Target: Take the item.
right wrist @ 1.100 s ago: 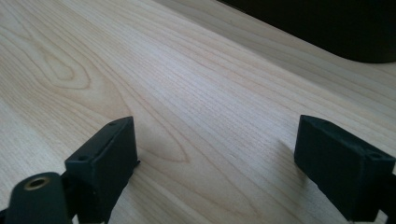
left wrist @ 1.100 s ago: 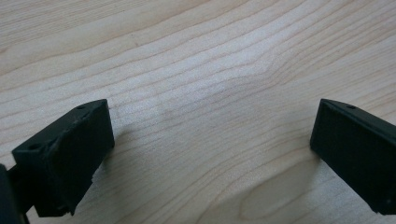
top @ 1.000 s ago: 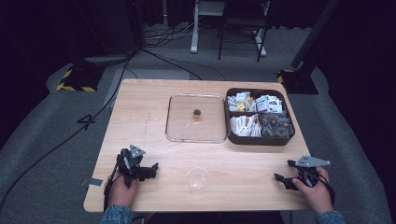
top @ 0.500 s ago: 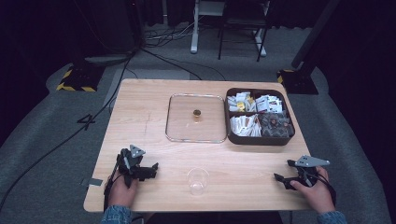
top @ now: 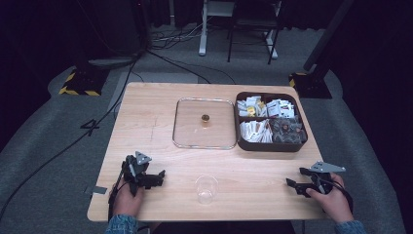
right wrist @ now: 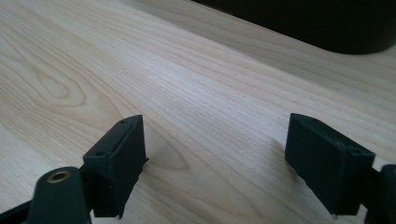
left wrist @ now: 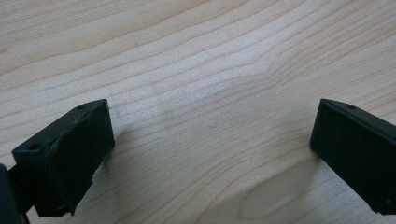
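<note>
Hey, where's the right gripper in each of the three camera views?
High view: the right gripper sits at the lower right, near the table's front edge.
Right gripper view: its fingers rise from the bottom; they have just been closing, with nothing between them.
Left gripper view: the left gripper over bare wood.
Shared landmark: the light wooden table.

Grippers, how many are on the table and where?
2. The left gripper rests near the table's front left corner, jaws open; the right gripper near the front right, jaws open, having just closed a little.
</note>
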### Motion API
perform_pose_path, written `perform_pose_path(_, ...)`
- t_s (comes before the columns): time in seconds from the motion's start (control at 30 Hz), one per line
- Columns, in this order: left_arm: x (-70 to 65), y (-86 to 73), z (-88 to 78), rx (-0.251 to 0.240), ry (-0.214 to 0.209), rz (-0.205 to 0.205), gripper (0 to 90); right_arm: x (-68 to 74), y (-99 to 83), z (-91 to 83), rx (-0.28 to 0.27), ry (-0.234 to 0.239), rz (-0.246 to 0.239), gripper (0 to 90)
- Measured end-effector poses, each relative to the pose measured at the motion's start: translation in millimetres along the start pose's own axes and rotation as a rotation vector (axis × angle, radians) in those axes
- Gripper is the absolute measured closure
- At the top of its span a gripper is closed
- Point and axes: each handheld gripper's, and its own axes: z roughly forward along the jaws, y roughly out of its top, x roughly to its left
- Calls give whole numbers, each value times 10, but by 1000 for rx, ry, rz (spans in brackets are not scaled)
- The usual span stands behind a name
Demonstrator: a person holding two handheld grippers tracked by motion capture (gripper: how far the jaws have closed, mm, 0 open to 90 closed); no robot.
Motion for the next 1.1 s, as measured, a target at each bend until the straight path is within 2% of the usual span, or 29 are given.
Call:
perform_pose_path(0.37,0,0,0,0,0,0,0,-57,184,-166,-18,-7,-13,238)
perform_pose_path(0.4,-1,0,0,0,0,-1,0,-64,246,-208,-11,-2,6,262)
perform_pose_path(0.53,-1,0,0,0,0,-1,0,-91,349,-271,-23,-13,13,268)
perform_pose_path(0.8,0,0,0,0,0,0,0,-108,568,-354,-55,-41,12,277)
perform_pose_path(1.1,-2,-7,-5,-2,2,-1,1,-184,778,-345,-87,-30,23,267)
